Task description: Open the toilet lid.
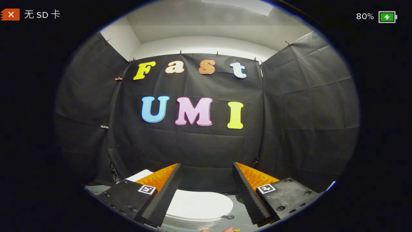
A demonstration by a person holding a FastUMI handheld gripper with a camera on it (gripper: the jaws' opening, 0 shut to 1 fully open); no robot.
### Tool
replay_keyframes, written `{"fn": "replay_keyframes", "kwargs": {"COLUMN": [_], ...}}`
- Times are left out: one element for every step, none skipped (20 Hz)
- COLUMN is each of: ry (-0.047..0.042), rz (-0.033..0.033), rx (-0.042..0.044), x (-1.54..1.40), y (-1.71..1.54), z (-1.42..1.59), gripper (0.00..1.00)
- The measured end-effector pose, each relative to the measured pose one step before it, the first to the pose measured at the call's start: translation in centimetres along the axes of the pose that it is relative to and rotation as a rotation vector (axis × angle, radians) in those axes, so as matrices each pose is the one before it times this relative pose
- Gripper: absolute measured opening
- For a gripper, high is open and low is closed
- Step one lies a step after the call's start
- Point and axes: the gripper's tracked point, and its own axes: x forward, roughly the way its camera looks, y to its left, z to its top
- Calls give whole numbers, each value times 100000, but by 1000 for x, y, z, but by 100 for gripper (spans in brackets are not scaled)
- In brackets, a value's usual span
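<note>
In the gripper view, the gripper (206, 170) is held up high, and its fingers (162, 196) are wide apart with nothing between them. The white toilet lid (199, 204) is down flat. It lies low, below and between the fingers, not touching them. Its round front edge points toward the gripper. I think the gripper must go down and get under that front edge to lift it.
</note>
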Motion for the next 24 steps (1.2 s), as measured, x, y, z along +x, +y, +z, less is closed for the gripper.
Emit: {"fn": "replay_keyframes", "kwargs": {"ry": [-1076, -794, -201, 140, 559, 471, 130, 109, -107, -561, -868, -528, -182, 650, 477, 438, 149, 602, 710, 969, 1334, 1285, 1451, 1582], "rz": [38, -313, -153, 439, 806, 1386, 1597, 950, 621, 588, 500, 319, 884, 1436, 1705, 1752, 1307, 565, 993, 359, 221, -601, -712, -968], "rx": [-503, -939, -1175, -944, -819, -536, -9, 287, 327, 296, -12, -300, -230, -165, -205, -430, -566, -231, 594, 956, 1033, 1113, 1782, 2360], "x": [154, 97, 27, 15, 39, -48, 159, -9, 125, 72, 67, 0, 39, -92, 84, 5, 109, 56, 160, 144, 172, 159, 78, 184], "y": [-34, -201, -148, 43, 110, 249, 276, 122, 48, 30, -50, -35, -34, 185, 207, -59, -175, -426, -290, -423, -469, -857, -879, -934], "z": [-363, -270, -590, -592, -715, -810, -661, -696, -727, -672, -677, -638, -973, -1115, -1166, -1080, -1002, -1047, -1030, -990, -1037, -1040, -1013, -942], "gripper": [98, 98, 98, 98, 98, 98, 98, 98, 98, 98, 98, 98, 98, 98, 98, 98, 98, 98, 98, 98, 98, 98, 98, 98]}}
